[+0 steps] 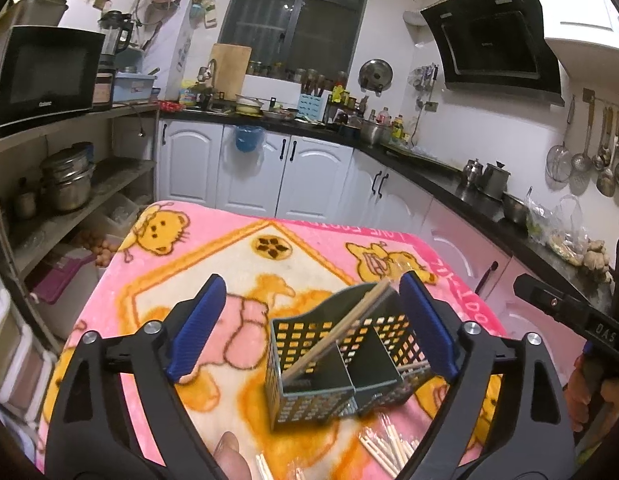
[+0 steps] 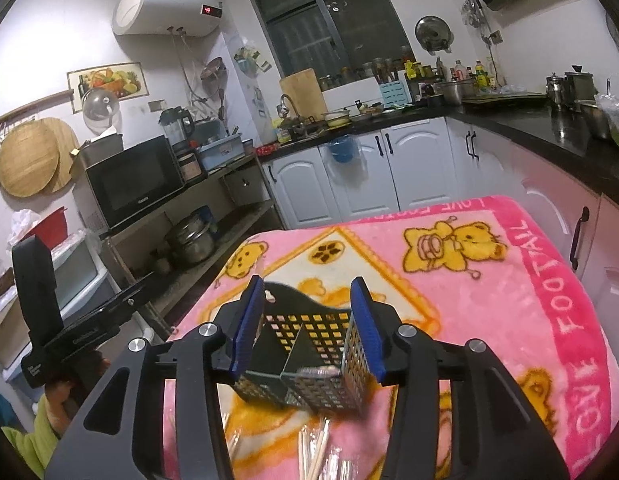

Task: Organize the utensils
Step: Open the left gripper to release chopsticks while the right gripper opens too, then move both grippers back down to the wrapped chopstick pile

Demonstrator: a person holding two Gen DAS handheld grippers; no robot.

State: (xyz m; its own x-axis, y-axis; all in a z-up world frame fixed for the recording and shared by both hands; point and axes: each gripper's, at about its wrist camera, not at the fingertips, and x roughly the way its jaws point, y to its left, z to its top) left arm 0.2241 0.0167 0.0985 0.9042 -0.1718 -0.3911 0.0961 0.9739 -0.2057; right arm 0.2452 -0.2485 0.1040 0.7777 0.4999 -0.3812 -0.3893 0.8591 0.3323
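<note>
Across the whole foreground of both views spreads a pink blanket (image 1: 245,240) printed with yellow bears and orange borders, covering the table that carries everything else. Behind it, white kitchen cabinets (image 1: 309,176) run under a dark counter crowded with pots and bottles, and a black microwave (image 1: 45,72) sits on an open shelf unit.

On the blanket stands the utensil basket (image 1: 309,396), a dark perforated caddy split by an inner wall into two compartments. A pair of wooden chopsticks (image 1: 341,332) leans tilted in its left-hand compartment as the left wrist view shows it, tips resting against the raised back rim. The other compartment looks empty from this angle.

The left gripper (image 1: 311,320) has its blue-padded fingers spread wide, one well to the left of the basket and the other just beside its right wall; the pads press on nothing. The right gripper (image 2: 309,330) holds its fingers partly apart, framing the basket from the near side, and whether either pad touches the basket wall cannot be told.

Loose pale sticks (image 1: 383,450), more chopsticks by the look of them, lie scattered on the blanket just in front of the basket, some on a clear plastic wrapper (image 2: 337,464).
</note>
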